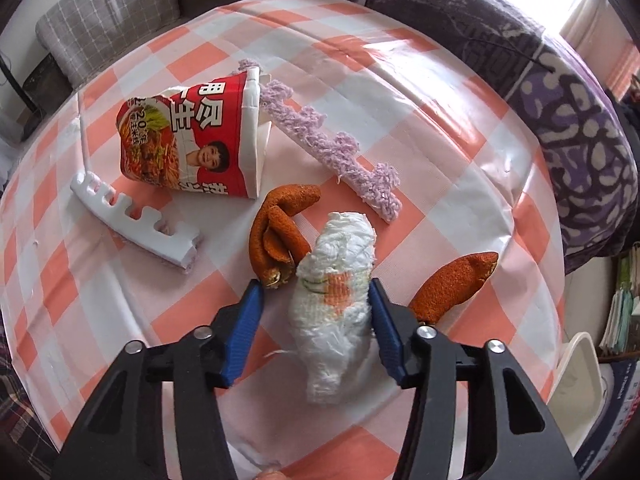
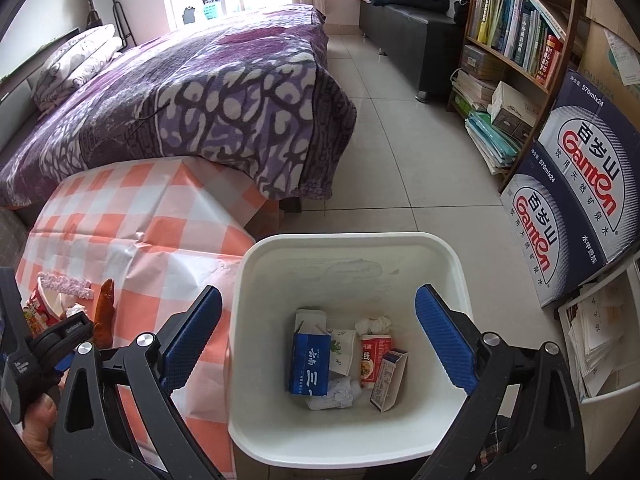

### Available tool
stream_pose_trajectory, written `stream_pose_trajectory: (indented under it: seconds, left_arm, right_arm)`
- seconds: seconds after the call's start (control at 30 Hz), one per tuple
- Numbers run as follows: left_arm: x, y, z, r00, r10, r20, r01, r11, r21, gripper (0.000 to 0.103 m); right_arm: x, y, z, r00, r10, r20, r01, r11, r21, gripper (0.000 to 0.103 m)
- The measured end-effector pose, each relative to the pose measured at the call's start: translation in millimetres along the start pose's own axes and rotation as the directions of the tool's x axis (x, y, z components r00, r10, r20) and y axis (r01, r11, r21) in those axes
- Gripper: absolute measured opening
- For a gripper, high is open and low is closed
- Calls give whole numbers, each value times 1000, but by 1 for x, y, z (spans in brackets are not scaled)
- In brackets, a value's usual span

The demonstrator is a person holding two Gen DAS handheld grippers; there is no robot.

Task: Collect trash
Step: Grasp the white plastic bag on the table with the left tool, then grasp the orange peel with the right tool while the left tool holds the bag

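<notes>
In the left wrist view a crumpled white tissue wad (image 1: 340, 300) lies on the checked tablecloth (image 1: 460, 160) between the jaws of my left gripper (image 1: 316, 292). The jaws are open; the right blue pad touches the wad and the left pad stands clear of it. Orange peel pieces lie just beyond (image 1: 280, 232) and to the right (image 1: 452, 284). A red noodle cup (image 1: 192, 140) lies on its side further back. In the right wrist view my right gripper (image 2: 318, 304) is open and empty above a white trash bin (image 2: 256, 280) holding cartons and paper.
A white slotted foam strip (image 1: 136, 220) and a purple fuzzy strip (image 1: 328, 140) lie on the table. A bed with a purple blanket (image 2: 200, 100) stands behind the table. A bookshelf (image 2: 520, 32) and water boxes (image 2: 576, 200) stand right of the bin.
</notes>
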State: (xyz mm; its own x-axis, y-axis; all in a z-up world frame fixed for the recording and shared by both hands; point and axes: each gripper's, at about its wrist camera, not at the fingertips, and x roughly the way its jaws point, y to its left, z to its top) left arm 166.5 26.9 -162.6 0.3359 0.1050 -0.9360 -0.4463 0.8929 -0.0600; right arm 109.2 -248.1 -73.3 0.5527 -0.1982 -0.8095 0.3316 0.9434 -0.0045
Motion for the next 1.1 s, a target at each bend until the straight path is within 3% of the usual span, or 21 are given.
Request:
stream_pose_trajectory:
  seconds: [0.03, 0.2, 0.43, 0.7, 0.97, 1.1]
  left_arm:
    - [-1, 2, 0, 1000, -15, 6, 14, 1000, 21, 39]
    - [-10, 20, 2, 996, -87, -15, 88, 991, 100, 38]
    - [-39, 51, 9, 995, -101, 17, 97, 979, 177, 38]
    - [-71, 98, 26, 986, -92, 140, 70, 985, 156, 38]
    - [-71, 129, 36, 985, -115, 130, 104, 990, 93, 38]
    - [-70, 138, 39, 985, -125, 121, 118, 991, 68, 38]
  right_arm:
    - [1, 5, 0, 1000, 10, -7, -10, 1000, -2, 93]
    - [6, 34, 0, 998, 48, -33, -49, 999, -22, 93]
    - [18, 97, -9, 991, 106, -79, -113, 989, -95, 93]
    - [32, 168, -22, 983, 138, -121, -156, 975, -156, 93]
    - [58, 214, -40, 983, 99, -158, -128, 973, -190, 92]
    - [68, 227, -46, 983, 87, -159, -122, 966, -227, 82]
